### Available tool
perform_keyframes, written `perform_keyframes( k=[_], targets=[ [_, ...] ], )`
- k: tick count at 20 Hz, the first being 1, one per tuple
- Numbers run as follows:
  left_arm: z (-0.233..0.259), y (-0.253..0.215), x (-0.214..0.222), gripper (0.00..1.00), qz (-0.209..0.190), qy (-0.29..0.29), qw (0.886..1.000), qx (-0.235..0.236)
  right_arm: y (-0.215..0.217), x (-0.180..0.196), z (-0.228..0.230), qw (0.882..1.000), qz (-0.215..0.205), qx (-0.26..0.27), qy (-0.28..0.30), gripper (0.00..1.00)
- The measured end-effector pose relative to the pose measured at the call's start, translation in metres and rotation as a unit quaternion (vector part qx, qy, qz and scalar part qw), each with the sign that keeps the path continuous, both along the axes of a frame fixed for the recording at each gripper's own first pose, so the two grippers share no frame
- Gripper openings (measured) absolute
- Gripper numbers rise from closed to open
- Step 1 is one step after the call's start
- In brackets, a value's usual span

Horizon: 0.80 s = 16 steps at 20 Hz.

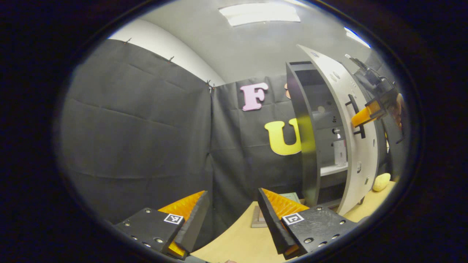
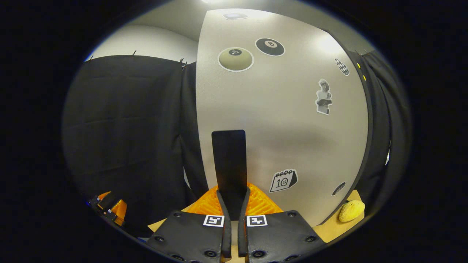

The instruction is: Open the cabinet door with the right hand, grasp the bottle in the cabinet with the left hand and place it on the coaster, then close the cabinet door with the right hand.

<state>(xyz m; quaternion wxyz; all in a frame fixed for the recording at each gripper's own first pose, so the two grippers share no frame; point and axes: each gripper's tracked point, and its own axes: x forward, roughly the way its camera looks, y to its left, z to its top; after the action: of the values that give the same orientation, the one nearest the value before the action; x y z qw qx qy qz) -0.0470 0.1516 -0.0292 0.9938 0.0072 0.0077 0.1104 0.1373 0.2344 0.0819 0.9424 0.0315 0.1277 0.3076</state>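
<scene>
Matt grey cabinet door (image 2: 278, 120) with paper-like stickers, creased black cloth wall (image 1: 135, 131), smooth pale wood-look table (image 1: 237, 243).

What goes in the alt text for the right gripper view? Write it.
The right gripper is shut on the black handle of the sticker-covered cabinet door. A yellow lumpy object sits on the wooden table at lower right.

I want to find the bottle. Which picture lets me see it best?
The left gripper view. There the cabinet door stands partly open, and the bottle stands on a shelf inside. In the right gripper view the door faces the camera and covers the inside, while the right gripper is clamped on the handle.
</scene>
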Motion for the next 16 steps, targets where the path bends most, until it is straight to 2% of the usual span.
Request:
perform_keyframes(
  k=[4,6,8,9,10,14,16],
  targets=[
    [-0.005,-0.039,0.035,0.8,-0.049,-0.001,0.999,-0.005,-0.017,-0.007,-0.002,1.0,0.007,0.01,0.009,0.06],
    [-0.005,-0.065,0.052,0.8,-0.075,0.002,0.997,-0.011,-0.024,-0.009,-0.002,1.0,0.012,0.01,0.008,0.08],
    [-0.006,-0.096,0.066,0.81,-0.104,0.009,0.994,-0.019,-0.034,-0.011,-0.002,1.0,0.016,0.02,0.008,0.06],
    [-0.007,-0.112,0.074,0.81,-0.115,0.013,0.993,-0.023,-0.038,-0.011,-0.003,1.0,0.019,0.024,0.007,0.08],
    [-0.006,-0.128,0.08,0.81,-0.125,0.016,0.992,-0.029,-0.044,-0.01,-0.003,0.999,0.023,0.025,0.007,0.06],
    [-0.008,-0.197,0.1,0.81,-0.158,0.034,0.986,-0.049,-0.062,-0.017,-0.003,0.999,0.039,0.024,0.003,0.08],
    [-0.006,-0.234,0.112,0.83,-0.178,0.039,0.982,-0.059,-0.075,-0.022,-0.002,0.999,0.045,0.028,0.002,0.05]
  ],
)
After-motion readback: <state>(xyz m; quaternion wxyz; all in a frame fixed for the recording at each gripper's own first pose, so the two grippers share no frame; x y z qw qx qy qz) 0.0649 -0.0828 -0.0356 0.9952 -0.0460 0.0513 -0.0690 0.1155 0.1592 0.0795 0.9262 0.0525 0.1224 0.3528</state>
